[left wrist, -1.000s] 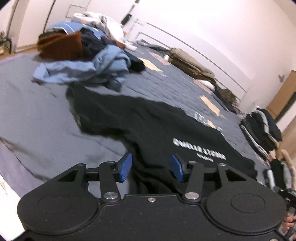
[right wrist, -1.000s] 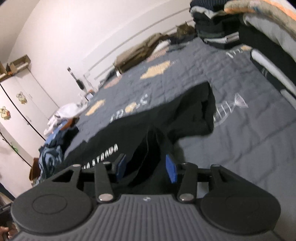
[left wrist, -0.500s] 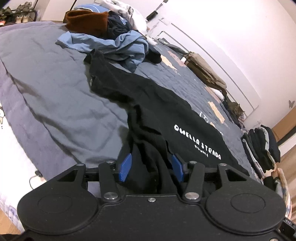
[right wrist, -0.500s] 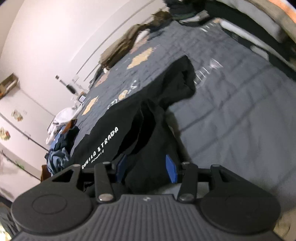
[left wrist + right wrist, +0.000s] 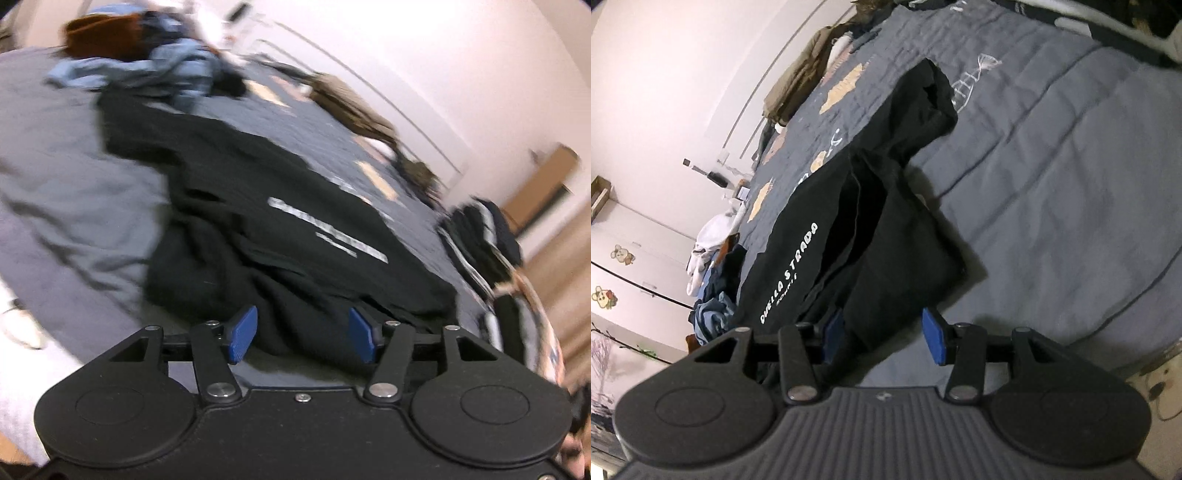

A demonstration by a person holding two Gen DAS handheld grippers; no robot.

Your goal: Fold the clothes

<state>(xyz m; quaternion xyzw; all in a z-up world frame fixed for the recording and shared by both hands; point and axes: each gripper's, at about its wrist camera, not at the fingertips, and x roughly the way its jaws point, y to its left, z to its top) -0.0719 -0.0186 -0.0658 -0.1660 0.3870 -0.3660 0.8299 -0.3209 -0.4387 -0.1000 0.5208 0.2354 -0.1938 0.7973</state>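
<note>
We are working over a black shirt (image 5: pixel 295 229) that is lying spread on the grey bed (image 5: pixel 74 192), its white lettering facing up and its near hem bunching in loose folds. The left gripper (image 5: pixel 302 334) is hovering at that hem with its jaws standing wide apart, cloth lying between the blue pads but not pinched. The right gripper (image 5: pixel 882 336) is doing the same at the other end of the hem: jaws spread, one pad against a hanging fold, nothing clamped.

We are judging the risks from here. The hem is lying doubled and rumpled, so jaws closing now could be catching only the top layer, or a stray fold, and the shirt would be lifting crooked. The left view is blurring, so its aim is hard to check.

The left view is showing the heap of loose clothes (image 5: pixel 155 62) beyond the shirt, and a dark stack (image 5: pixel 484 236) to the shirt's right. The right view is showing the shirt's far sleeve (image 5: pixel 923 107) curling up and the hem gaping open, which the left view is not showing.
</note>
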